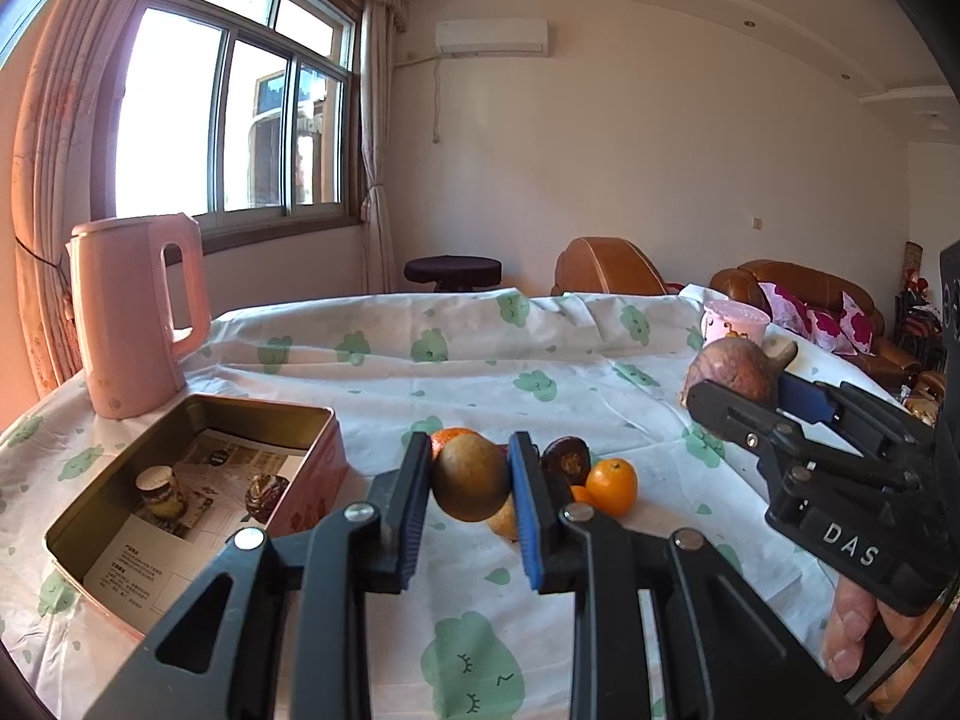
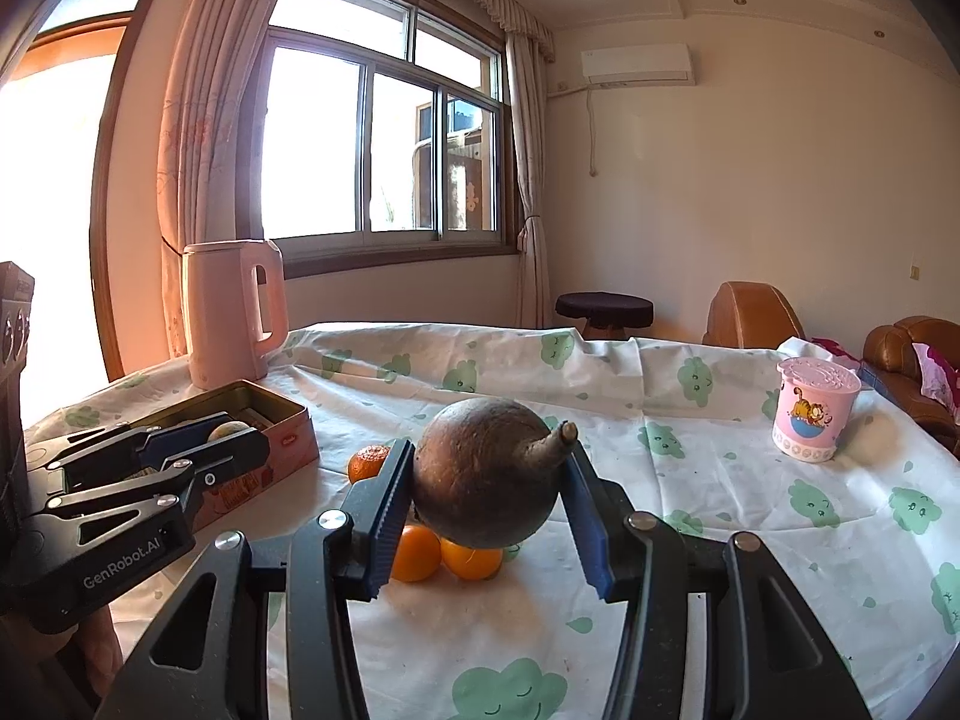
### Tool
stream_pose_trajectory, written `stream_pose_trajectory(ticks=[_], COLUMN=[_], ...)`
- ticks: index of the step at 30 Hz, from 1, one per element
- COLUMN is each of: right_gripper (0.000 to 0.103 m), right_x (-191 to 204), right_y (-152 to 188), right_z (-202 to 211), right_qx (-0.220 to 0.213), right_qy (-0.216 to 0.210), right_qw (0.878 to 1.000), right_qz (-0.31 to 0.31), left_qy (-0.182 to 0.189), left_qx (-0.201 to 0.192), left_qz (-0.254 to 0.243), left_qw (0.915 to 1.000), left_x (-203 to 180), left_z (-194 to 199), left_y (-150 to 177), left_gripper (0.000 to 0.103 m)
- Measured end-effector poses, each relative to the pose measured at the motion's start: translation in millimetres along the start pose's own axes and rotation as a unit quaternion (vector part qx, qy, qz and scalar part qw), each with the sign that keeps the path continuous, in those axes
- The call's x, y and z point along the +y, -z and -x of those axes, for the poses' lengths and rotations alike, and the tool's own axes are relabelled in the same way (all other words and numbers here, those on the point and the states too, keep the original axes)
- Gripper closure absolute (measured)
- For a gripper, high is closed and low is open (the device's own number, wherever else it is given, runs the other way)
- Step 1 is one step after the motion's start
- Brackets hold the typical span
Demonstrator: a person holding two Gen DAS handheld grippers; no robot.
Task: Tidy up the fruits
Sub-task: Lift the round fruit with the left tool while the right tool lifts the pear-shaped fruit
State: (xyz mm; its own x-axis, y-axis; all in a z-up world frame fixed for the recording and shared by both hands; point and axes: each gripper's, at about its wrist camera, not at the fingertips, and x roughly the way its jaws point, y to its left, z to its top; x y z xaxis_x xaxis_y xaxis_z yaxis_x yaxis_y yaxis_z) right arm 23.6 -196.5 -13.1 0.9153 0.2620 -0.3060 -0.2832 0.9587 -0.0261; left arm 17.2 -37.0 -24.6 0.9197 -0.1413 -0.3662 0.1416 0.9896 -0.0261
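My left gripper (image 1: 471, 483) is shut on a round brown-green fruit (image 1: 470, 476), held above the cloth near a pile of fruit: small oranges (image 1: 612, 485), a dark wrinkled fruit (image 1: 567, 459) and a tangerine (image 1: 451, 438). My right gripper (image 2: 489, 495) is shut on a large brown round fruit with a stub stem (image 2: 486, 474), held above two oranges (image 2: 471, 561). The open pink tin box (image 1: 198, 420) lies left of the pile, lined with printed paper. In the left wrist view the right gripper (image 1: 744, 402) shows at the right with its fruit (image 1: 732, 372).
A pink kettle (image 1: 129, 312) stands behind the tin at the table's far left. A pink lidded cup (image 2: 813, 417) stands at the far right. The table has a white cloth with green prints (image 2: 720, 540). A stool and brown sofas stand beyond the table.
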Motion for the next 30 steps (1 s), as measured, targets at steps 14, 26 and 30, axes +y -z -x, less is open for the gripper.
stream_pose_trajectory(ticks=[14, 26, 30], right_gripper=[0.052, 0.052, 0.052], right_x=[18.2, 59.1, 76.0], right_y=[-6.4, -31.3, -35.7], right_z=[-3.7, -17.9, -26.2], right_qx=[-0.007, -0.006, -0.003], right_qy=[-0.015, -0.06, -0.072], right_qw=[1.0, 0.997, 0.995], right_qz=[0.02, 0.054, 0.068], left_qy=[-0.024, -0.048, -0.054], left_qx=[-0.008, 0.005, 0.01], left_qz=[0.015, 0.036, 0.04], left_qw=[0.9996, 0.9982, 0.9977], left_x=[23.7, 58.3, 68.4], left_z=[6.8, 5.5, 5.8], left_y=[-3.4, -3.0, -2.8], left_gripper=[0.076, 0.076, 0.076])
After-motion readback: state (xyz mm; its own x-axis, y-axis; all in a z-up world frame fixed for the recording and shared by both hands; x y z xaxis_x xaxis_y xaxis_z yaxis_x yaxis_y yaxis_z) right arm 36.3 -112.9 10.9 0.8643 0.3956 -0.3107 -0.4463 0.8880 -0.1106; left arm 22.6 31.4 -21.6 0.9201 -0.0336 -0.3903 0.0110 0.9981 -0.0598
